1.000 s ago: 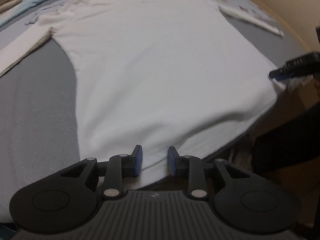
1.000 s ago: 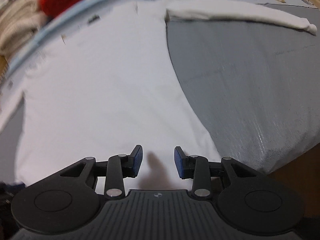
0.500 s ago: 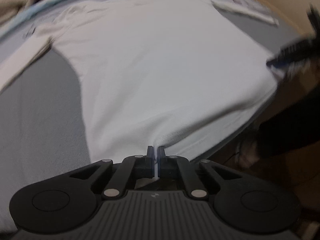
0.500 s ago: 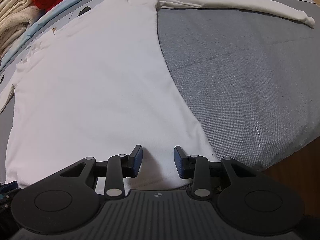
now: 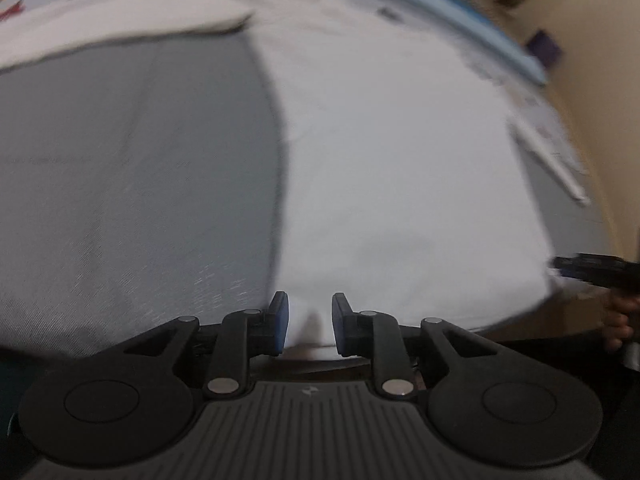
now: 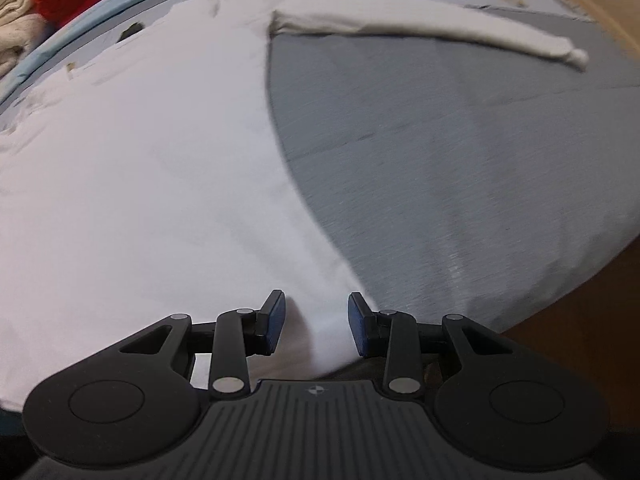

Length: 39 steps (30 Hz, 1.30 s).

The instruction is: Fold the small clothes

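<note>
Shirt (image 5: 400, 184), white and long-sleeved, lies flat on the grey worktop (image 5: 132, 184). Left gripper (image 5: 306, 320), jaws just reopened, and right gripper (image 6: 316, 322) both gape over its near hem corners, the likely holds for limp, light cloth.

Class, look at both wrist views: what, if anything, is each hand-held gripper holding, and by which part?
Nothing is held. The left hand-held gripper and right hand-held gripper both stand open over the white shirt's bottom hem.
</note>
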Tool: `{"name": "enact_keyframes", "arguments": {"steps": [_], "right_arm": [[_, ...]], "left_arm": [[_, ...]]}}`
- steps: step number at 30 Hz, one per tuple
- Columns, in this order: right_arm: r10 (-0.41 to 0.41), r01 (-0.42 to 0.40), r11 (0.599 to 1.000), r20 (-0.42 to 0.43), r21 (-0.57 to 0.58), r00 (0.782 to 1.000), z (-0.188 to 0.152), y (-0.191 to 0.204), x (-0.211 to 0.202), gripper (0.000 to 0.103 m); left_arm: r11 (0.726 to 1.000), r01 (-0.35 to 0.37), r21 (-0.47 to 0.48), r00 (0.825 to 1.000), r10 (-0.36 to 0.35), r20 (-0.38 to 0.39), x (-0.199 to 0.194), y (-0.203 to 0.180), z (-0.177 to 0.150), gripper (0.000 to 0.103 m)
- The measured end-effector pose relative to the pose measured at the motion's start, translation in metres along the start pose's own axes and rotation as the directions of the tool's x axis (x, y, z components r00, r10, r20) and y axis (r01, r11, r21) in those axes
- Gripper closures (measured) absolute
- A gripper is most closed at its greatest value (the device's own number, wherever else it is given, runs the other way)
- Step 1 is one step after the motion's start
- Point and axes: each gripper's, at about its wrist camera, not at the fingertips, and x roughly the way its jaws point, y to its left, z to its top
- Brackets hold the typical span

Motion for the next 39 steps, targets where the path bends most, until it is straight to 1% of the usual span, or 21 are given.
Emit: {"name": "enact_keyframes", "arguments": {"steps": [3,4,6,9,11,13,17,20,22,24,25,27,28,30,32,33,34,36,37,38,39], "right_arm": [[-0.05,0.05,0.999,0.017,-0.012,0.999,0.001,-0.002,0.0,0.067],[-0.08,0.081,0.997,0.023,-0.017,0.996,0.001,-0.003,0.0,0.067],[-0.098,0.098,0.995,0.022,-0.008,0.995,0.001,-0.008,-0.001,0.067],[-0.096,0.096,0.995,-0.021,-0.012,0.995,-0.002,-0.011,0.007,0.067],[-0.088,0.087,0.996,-0.029,-0.026,0.996,-0.003,-0.009,0.009,0.068],[-0.055,0.054,0.998,-0.026,-0.035,0.998,-0.003,-0.009,0.007,0.098],[-0.045,0.045,0.999,0.006,-0.01,0.999,-0.001,-0.012,-0.001,0.098],[-0.057,0.057,0.998,-0.02,-0.008,0.998,0.0,-0.014,0.004,0.098],[-0.071,0.071,0.997,-0.022,-0.007,0.997,0.0,-0.013,0.004,0.097],[-0.089,0.089,0.996,0.02,0.013,0.996,0.002,-0.01,-0.002,0.092],[-0.088,0.087,0.996,0.063,0.026,0.994,0.004,-0.01,-0.007,0.085],[-0.034,0.031,0.999,0.15,0.028,0.988,0.007,-0.008,-0.023,0.079],[0.004,-0.006,1.0,0.174,0.012,0.985,0.007,-0.006,-0.027,0.078],[0.064,-0.061,0.998,0.149,-0.024,0.987,0.007,0.001,-0.023,0.078],[0.061,-0.06,0.997,0.034,-0.049,0.998,0.003,0.006,-0.003,0.077],[0.021,-0.024,0.998,-0.039,-0.066,0.999,-0.001,0.008,0.009,0.077],[0.005,-0.008,0.997,-0.044,-0.08,0.999,-0.003,0.008,0.013,0.077],[0.001,-0.001,0.995,-0.002,-0.096,1.0,0.002,0.012,0.004,0.076],[0.01,-0.006,0.994,0.041,-0.105,0.999,0.003,0.013,-0.003,0.076],[0.019,-0.009,0.994,0.085,-0.11,0.996,0.005,0.015,-0.011,0.075],[0.034,-0.021,0.994,0.123,-0.111,0.992,0.006,0.016,-0.018,0.075]], "left_arm": [[1.0,-0.015,-0.005,0.999,0.015,-0.046,0.013,-0.002,-0.001,0.079],[1.0,-0.026,0.003,0.998,0.026,-0.054,0.016,-0.005,-0.002,0.079],[0.998,-0.06,0.033,0.996,0.063,-0.068,0.021,-0.009,-0.003,0.079],[0.996,-0.084,0.044,0.994,0.086,-0.063,0.02,-0.012,-0.003,0.095],[0.994,-0.087,0.064,0.994,0.09,-0.055,0.017,-0.014,-0.008,0.096],[0.99,-0.103,0.099,0.993,0.107,-0.041,0.015,-0.018,-0.01,0.097],[0.983,-0.142,0.115,0.988,0.149,-0.048,0.016,-0.019,-0.011,0.096],[0.982,-0.146,0.115,0.987,0.154,-0.056,0.018,-0.02,-0.008,0.094],[0.986,-0.132,0.105,0.991,0.133,-0.003,0.009,-0.021,-0.005,0.094],[0.985,-0.115,0.129,0.991,0.106,0.077,-0.003,-0.028,-0.001,0.094],[0.985,-0.1,0.14,0.991,0.086,0.103,-0.007,-0.032,0.0,0.094],[0.987,-0.044,0.157,0.993,0.026,0.114,-0.008,-0.038,0.0,0.094],[0.985,-0.033,0.167,0.995,0.016,0.103,-0.006,-0.038,-0.002,0.093],[0.98,-0.056,0.192,0.998,0.049,0.044,0.01,-0.043,-0.003,0.089],[0.974,-0.115,0.196,0.991,0.127,-0.051,0.031,-0.043,-0.006,0.089],[0.974,-0.115,0.193,0.991,0.125,-0.039,0.031,-0.042,-0.006,0.088],[0.976,-0.112,0.185,0.992,0.12,-0.03,0.028,-0.044,-0.003,0.088],[0.977,-0.1,0.19,0.995,0.095,0.036,0.014,-0.048,-0.002,0.08],[0.974,-0.104,0.203,0.993,0.089,0.082,0.006,-0.053,-0.002,0.069],[0.969,-0.122,0.215,0.987,0.097,0.125,-0.001,-0.059,-0.004,0.053],[0.962,-0.156,0.225,0.977,0.117,0.179,-0.009,-0.065,-0.005,0.046]]}}
